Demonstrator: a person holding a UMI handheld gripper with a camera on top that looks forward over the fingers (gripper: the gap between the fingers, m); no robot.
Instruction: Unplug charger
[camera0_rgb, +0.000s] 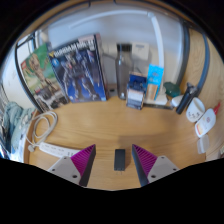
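Worktop (115, 125) of pale wood fills the middle of the view, and the tool (113, 160) hovers low over it with its two fingers spread apart, their magenta pads (84, 157) facing inward. Between the fingers, with a clear gap at either side, lies a small dark rectangular block (120, 158), resting on the wood; whether it is the charger itself cannot be told. At about 9 o'clock from the tool sits a white power strip (55, 149), with a loop of pale cable (40, 126) curling just beyond it. At 11 o'clock two model-kit boxes (80, 68) stand leaning against the back wall. At 12 o'clock stands a clear bottle with a dark cap (124, 68), and a blue-and-white packet (136, 96) rests just in front of it. At 2 o'clock a white plug-like adapter (196, 109) lies near the worktop's far side, well apart from the fingers.
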